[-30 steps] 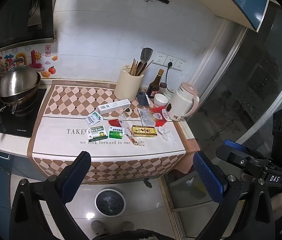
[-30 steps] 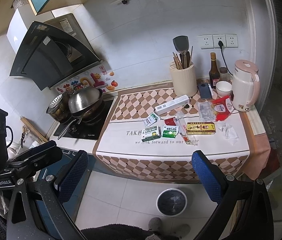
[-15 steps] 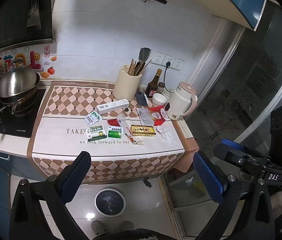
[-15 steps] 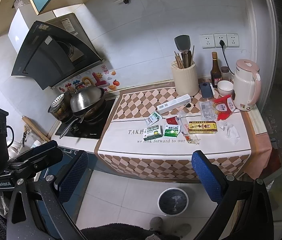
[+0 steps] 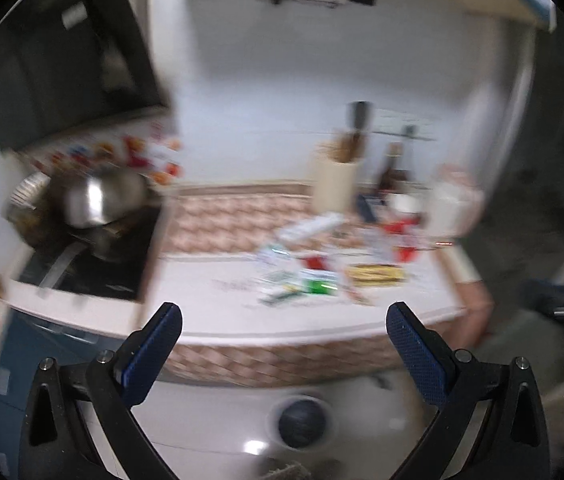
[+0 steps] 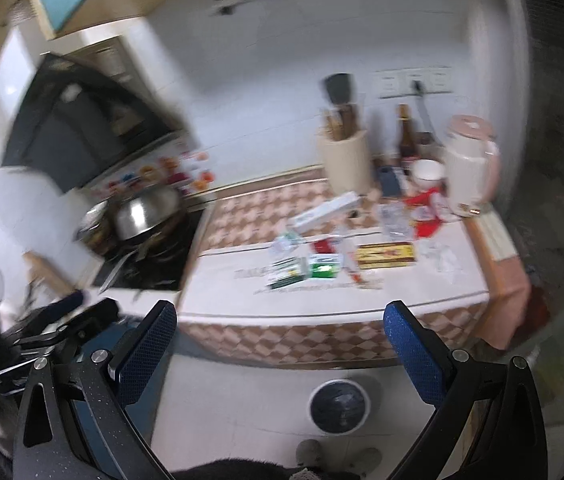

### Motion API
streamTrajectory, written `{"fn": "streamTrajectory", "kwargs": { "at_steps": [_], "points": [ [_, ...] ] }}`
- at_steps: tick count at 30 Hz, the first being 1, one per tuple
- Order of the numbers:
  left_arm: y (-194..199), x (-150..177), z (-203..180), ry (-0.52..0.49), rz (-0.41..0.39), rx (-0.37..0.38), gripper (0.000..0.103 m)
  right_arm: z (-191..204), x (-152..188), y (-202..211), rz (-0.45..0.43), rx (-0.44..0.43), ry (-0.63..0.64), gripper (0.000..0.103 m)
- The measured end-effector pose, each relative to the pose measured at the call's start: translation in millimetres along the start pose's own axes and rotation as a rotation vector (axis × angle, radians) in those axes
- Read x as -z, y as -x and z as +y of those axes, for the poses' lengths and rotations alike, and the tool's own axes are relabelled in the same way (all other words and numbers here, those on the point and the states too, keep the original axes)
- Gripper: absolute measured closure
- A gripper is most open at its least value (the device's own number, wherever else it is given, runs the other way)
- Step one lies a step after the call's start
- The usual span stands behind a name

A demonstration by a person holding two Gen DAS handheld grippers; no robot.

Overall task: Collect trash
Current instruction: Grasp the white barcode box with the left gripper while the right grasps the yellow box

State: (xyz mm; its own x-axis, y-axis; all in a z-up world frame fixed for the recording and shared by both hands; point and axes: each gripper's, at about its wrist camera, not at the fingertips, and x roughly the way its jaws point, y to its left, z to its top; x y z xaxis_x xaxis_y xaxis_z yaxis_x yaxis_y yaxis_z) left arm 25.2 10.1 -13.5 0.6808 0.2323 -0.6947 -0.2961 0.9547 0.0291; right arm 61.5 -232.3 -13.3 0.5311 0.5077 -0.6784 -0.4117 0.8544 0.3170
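Both tools are spread wide and hold nothing: my left gripper (image 5: pixel 284 316) and my right gripper (image 6: pixel 279 314) hang in the air in front of the counter, touching none of it. Each view is smeared by blur, the left one worse.

Biggest in front of me is the counter (image 6: pixel 322 300), covered by a checked cloth (image 6: pixel 265 208). At its left end sits the black hob (image 6: pixel 153 264) with a steel pot (image 6: pixel 145 210) on it, under the dark hood (image 6: pixel 77 128). At the back right stand a cream utensil holder (image 6: pixel 348 164), a dark bottle (image 6: pixel 406 136), a white bowl (image 6: pixel 427 172) and a white and pink kettle (image 6: pixel 470 168).

On the floor below the counter edge stands a round bin (image 6: pixel 340 406) with a dark liner.

The trash lies scattered over the middle and right of the cloth: a long white box (image 6: pixel 324 210), a yellow box (image 6: pixel 386 255), a red wrapper (image 6: pixel 426 216), a clear packet (image 6: pixel 394 220), two green and white packets (image 6: pixel 324 266) side by side, and a crumpled tissue (image 6: pixel 442 258) nearest the right edge.
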Motion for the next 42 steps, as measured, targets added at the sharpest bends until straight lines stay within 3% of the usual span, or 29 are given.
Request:
{"fn": "streamTrajectory", "kwargs": {
  "at_steps": [2,6,12,14,16,19,21,25,29,30,33,39,40,41,42],
  "points": [
    [-30.8,-6.8,4.5,-0.012,0.014,-0.062,0.0,-6.5,0.0,-13.2,-0.006,0.08,-0.045,0.0],
    [-99.7,-14.3,10.2,-0.006,0.089,-0.106,0.0,-35.4,-2.1,-52.0,-0.003,0.195,-0.155,0.0],
    [-215.5,5.8,20.8,0.002,0.287,-0.137,0.0,-97.3,-9.4,-145.6,0.132,0.287,-0.238,0.0],
    [-261.6,13.4,19.5,-0.007,0.369,-0.161,0.0,-116.0,-14.7,-191.6,0.216,0.318,-0.2,0.0],
    [-294.2,16.9,12.1,-0.043,0.399,-0.206,0.0,-129.0,-20.5,-234.1,0.294,0.332,-0.143,0.0],
    [-351.2,22.3,-7.3,-0.171,0.452,-0.275,0.0,-142.4,-31.0,-320.4,0.451,0.347,0.029,0.0],
    [-387.5,25.5,-26.4,-0.298,0.49,-0.274,0.0,-146.5,-33.9,-359.4,0.525,0.352,0.115,0.0],
    [-430.2,31.4,-57.9,-0.591,0.527,-0.242,0.0,-149.1,-39.6,-452.1,0.655,0.38,0.449,0.0],
    [-460.1,40.4,-74.6,-0.827,0.612,-0.186,0.0,-156.6,-40.1,-509.3,0.759,0.388,0.663,0.0],
    [-460.0,37.3,-76.1,-0.848,0.608,-0.163,0.0,-158.2,-39.6,-517.6,0.775,0.378,0.687,0.0],
    [-468.2,34.8,-77.6,-0.885,0.691,-0.086,0.0,-167.6,-41.0,-547.0,0.863,0.318,0.698,0.003],
    [-474.9,46.0,-79.6,-0.89,0.785,0.013,0.0,-179.8,-51.6,-554.4,0.868,0.243,0.586,0.02],
    [-475.0,46.8,-83.8,-0.89,0.787,0.019,0.016,-182.8,-52.5,-552.7,0.863,0.231,0.556,0.022],
    [-478.3,51.0,-83.4,-0.889,0.787,-0.002,0.057,-185.1,-54.4,-550.8,0.86,0.221,0.522,0.024],
    [-482.7,53.6,-81.1,-0.874,0.808,-0.019,0.075,-185.4,-56.4,-544.7,0.861,0.208,0.486,0.025]
  ]
}}
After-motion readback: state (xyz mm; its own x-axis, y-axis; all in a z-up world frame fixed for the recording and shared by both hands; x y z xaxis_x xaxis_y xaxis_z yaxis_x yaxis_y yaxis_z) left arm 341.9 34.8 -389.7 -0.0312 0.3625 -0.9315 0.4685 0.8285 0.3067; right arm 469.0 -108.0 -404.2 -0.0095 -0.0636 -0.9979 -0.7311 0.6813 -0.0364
